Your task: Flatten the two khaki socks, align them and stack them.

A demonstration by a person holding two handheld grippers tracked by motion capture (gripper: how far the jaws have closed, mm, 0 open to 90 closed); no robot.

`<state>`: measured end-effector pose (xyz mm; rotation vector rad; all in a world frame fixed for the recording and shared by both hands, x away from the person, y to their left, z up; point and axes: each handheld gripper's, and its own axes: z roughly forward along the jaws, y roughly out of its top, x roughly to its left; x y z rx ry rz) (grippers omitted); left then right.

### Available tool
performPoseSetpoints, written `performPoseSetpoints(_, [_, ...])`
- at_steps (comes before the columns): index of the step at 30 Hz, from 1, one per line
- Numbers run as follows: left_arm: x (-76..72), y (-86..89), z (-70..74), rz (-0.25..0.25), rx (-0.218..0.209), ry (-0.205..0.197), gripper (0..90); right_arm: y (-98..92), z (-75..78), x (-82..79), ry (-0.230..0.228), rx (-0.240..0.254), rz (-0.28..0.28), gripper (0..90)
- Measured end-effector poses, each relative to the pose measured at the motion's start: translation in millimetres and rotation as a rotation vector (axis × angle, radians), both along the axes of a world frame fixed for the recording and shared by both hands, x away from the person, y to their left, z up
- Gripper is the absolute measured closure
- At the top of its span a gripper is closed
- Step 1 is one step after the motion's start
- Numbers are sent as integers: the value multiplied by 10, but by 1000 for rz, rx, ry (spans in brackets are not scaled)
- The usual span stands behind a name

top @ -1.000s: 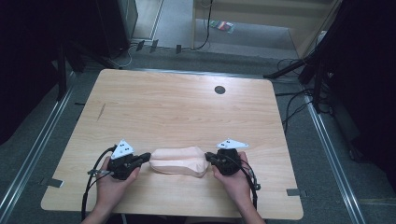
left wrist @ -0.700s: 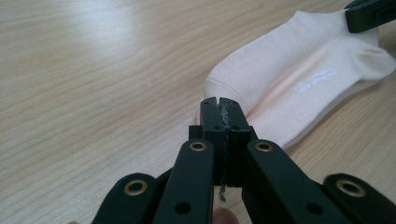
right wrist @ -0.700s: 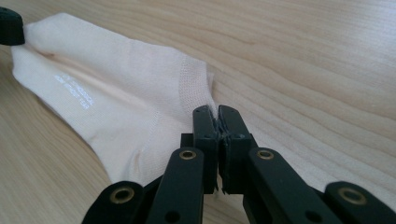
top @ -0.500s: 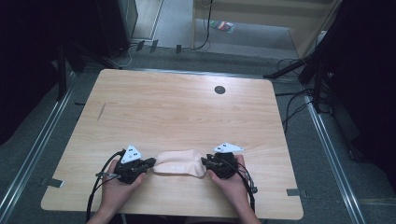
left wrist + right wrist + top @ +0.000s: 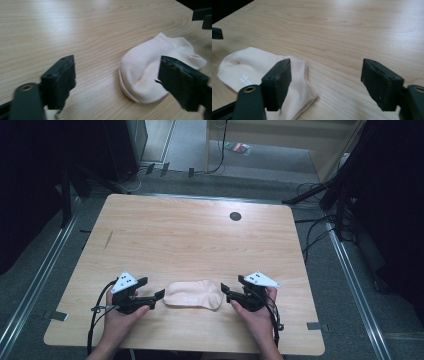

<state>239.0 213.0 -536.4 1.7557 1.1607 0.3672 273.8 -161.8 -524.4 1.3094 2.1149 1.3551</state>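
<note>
sock [image 5: 150,72] partly behind jaw, marking unreadable

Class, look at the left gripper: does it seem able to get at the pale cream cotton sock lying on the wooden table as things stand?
Probably yes. The left gripper has just been opening, nothing between its jaws, and the pale cream cotton sock lies flat right beside it on the wooden table with nothing between them.

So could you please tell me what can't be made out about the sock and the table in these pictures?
- Pale pink fabric sock: its small white print is too tiny to read, high view and right gripper view.
- Sock's near end: covered by the right hand-held gripper jaw, right gripper view.
- Light wooden table: its near edge is cut off behind the forearms, high view.
</note>
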Motion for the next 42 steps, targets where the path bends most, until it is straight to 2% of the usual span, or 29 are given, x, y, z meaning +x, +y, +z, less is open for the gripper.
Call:
performPoseSetpoints(3, [-11,48,15,1,-1,-24,87,-37,-6,12,-12,17,-5,165])
performPoseSetpoints(4, [-18,65,21,7,-4,-26,72,-42,-1,4,-9,8,-15,139])
performPoseSetpoints(6, [-17,120,24,14,-10,-24,71,-60,5,-2,-21,-4,-41,145])
performPoseSetpoints(10, [-14,241,18,36,-15,-23,71,-154,-1,5,-1,21,-45,142])
performPoseSetpoints(12, [-17,295,-1,55,7,-18,71,-197,-7,-7,-3,13,-44,142])
performPoseSetpoints(14, [-29,355,-21,65,10,-12,72,-239,-21,-20,-3,8,-50,142])
performPoseSetpoints(18, [-65,490,-29,91,27,-25,71,-332,-55,-39,-2,-19,-66,141])
performPoseSetpoints(20, [-80,573,-32,106,24,-26,71,-400,-71,-46,-5,-33,-78,142])
performPoseSetpoints(24, [-105,699,-45,139,23,-23,71,-544,-80,-78,-8,-20,-106,141])
performPoseSetpoints(32, [-179,936,-81,188,47,-10,71,-821,-115,-168,-2,-24,-149,141])
performPoseSetpoints(39, [-263,1166,-101,238,57,-12,71,-1114,-139,-259,-13,-8,-183,139])
performPoseSetpoints(42, [-299,1265,-105,261,64,-9,71,-1224,-146,-301,-4,0,-211,139])
